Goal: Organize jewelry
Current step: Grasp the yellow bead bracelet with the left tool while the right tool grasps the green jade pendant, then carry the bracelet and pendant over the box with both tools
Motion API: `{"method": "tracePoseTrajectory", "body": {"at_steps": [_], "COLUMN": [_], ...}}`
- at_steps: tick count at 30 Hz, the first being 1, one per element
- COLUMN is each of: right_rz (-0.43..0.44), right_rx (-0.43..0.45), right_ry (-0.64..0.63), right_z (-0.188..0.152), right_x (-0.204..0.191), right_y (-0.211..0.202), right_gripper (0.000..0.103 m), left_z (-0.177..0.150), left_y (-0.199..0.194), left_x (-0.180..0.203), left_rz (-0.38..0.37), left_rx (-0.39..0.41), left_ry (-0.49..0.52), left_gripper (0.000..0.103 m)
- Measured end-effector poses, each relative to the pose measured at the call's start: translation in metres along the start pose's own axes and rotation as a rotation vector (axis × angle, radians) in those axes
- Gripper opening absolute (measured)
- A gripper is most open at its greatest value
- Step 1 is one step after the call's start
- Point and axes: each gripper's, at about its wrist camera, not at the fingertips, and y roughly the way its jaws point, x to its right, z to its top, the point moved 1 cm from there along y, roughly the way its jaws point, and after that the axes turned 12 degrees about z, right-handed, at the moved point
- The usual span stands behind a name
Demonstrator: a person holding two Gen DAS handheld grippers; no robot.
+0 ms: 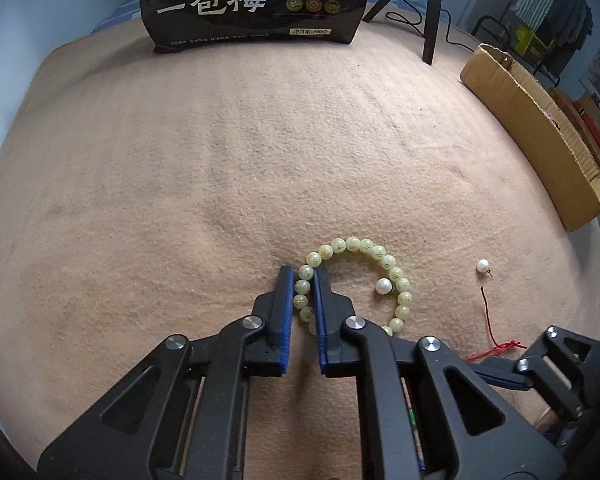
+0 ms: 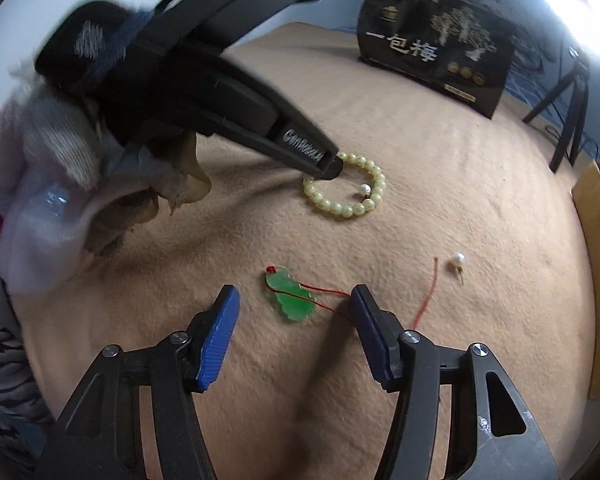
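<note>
A pale yellow-green bead bracelet (image 1: 364,248) lies on the tan blanket (image 1: 220,160). My left gripper (image 1: 303,280) is shut on the bracelet's left side, its blue pads against the beads. A pearl earring (image 1: 383,286) lies inside the bracelet loop and a second pearl earring (image 1: 483,266) lies to the right. In the right wrist view the bracelet (image 2: 352,208) is ahead with the left gripper (image 2: 328,168) on it. My right gripper (image 2: 294,300) is open, its fingers on either side of a green jade pendant (image 2: 292,300) on a red cord (image 2: 426,296).
A black snack bag (image 1: 252,0) stands at the blanket's far edge. A tripod (image 1: 428,8) stands behind it on the right. A cardboard box (image 1: 540,128) lies along the right edge. The person's gloved hand (image 2: 60,160) holds the left gripper.
</note>
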Motion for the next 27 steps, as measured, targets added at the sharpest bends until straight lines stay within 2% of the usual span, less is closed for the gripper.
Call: {"method": "tracePoseTrajectory", "body": {"at_steps": [1,3,4,7,11,27], "right_rz": [-0.013,-0.027,-0.024,-0.029,-0.018,-0.021], "right_rx": [-0.003,-0.007,-0.006,-0.013,-0.007,0.1], "right_ry": [-0.014,-0.05,-0.055,-0.069,-0.048,0.035], "right_z": [0.001,0.002,0.002,0.003,0.0,0.006], "right_x": [-0.002,-0.009,-0.009,-0.013,-0.01,0.007], "right_y": [0.002,0.006,0.006,0.004,-0.001,-0.062], "right_gripper": [0.054,0.04,0.029,0.015,0.014,0.014], "left_z": [0.0,-0.001,-0.001,-0.001,-0.001,0.015], "left_y": [0.0,-0.001,-0.002,-0.006,-0.014,-0.08], "left_x": [-0.001,-0.001,-0.001,-0.005,-0.008,0.004], "left_rz": [-0.002,-0.004,-0.006,-0.025,-0.006,-0.058], "left_rx": [0.002,0.002,0.003,0.003,0.019,0.156], "left_ry": [0.0,-0.003,-0.006,-0.021,-0.023,-0.048], "left_gripper": [0.008,0.007,0.006,0.005,0.005,0.005]}}
